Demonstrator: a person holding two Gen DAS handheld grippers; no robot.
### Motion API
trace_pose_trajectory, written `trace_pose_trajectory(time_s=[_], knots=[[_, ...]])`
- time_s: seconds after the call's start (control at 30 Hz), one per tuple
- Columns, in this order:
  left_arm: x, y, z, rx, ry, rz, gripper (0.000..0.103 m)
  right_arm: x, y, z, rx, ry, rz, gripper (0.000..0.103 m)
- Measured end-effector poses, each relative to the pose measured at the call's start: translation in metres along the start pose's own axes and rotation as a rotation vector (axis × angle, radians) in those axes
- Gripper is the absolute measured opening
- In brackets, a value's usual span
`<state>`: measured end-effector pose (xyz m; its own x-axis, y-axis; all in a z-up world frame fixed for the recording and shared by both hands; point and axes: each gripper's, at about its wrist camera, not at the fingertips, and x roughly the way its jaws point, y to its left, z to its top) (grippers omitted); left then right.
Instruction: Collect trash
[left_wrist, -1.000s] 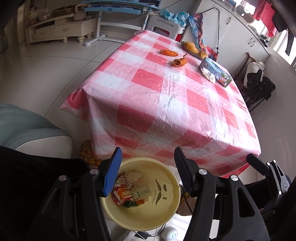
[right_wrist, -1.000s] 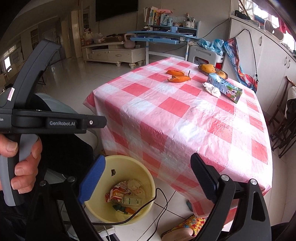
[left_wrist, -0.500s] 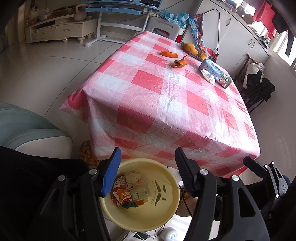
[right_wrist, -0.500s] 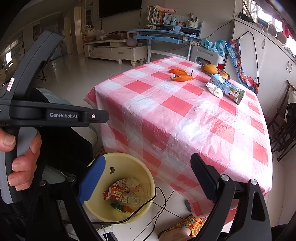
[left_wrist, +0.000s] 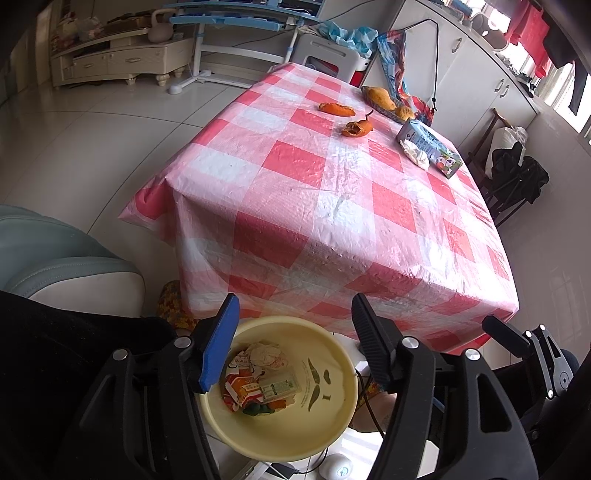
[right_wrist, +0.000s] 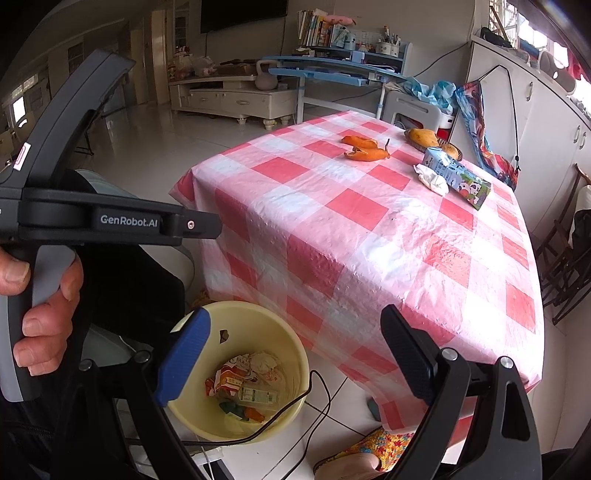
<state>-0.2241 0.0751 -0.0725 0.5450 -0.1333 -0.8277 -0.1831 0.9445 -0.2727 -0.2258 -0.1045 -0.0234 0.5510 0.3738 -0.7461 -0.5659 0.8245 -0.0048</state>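
Your left gripper (left_wrist: 291, 339) has its fingers apart with nothing between them. It hangs directly over the yellow bin (left_wrist: 325, 435) on the floor. Your right gripper (right_wrist: 295, 354) also has its fingers spread wide and empty; the bin sits below and between them, toward the blue-padded finger (right_wrist: 183, 362).

Inside the bin, beneath the left fingers, lie collected wrappers (left_wrist: 255, 387): a red-and-orange packet, a small printed carton and a crumpled white tissue. A black cable (right_wrist: 295, 406) crosses the bin rim on the side nearest the right fingers.

Beyond both pairs of fingers stands the bench (left_wrist: 332, 206), covered with a red-and-white checked cloth whose near edge hangs just past the bin. The remaining trash lies at the far end of the bench, well apart from either gripper: two orange peels (left_wrist: 356, 127), a milk carton (left_wrist: 430, 147) lying on its side, and a crumpled white tissue (left_wrist: 415, 155) touching the carton. Two yellow fruits (left_wrist: 380, 98) lie behind them at the far edge.

In the right wrist view, your left hand (right_wrist: 40, 314) grips the left tool's handle beside the bin.
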Motion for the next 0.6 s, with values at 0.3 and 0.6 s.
trace_pose_trajectory(time_s=[0.3, 0.6], knots=[[-0.0004, 0.0004, -0.0009, -0.001, -0.001, -0.001, 0.062, 0.0007, 0.0011, -0.0005, -0.002, 0.001, 0.000, 0.089], [-0.0007, 0.0013, -0.0009, -0.001, -0.002, -0.002, 0.062, 0.0009, 0.0021, -0.0010, -0.004, 0.003, -0.002, 0.089]])
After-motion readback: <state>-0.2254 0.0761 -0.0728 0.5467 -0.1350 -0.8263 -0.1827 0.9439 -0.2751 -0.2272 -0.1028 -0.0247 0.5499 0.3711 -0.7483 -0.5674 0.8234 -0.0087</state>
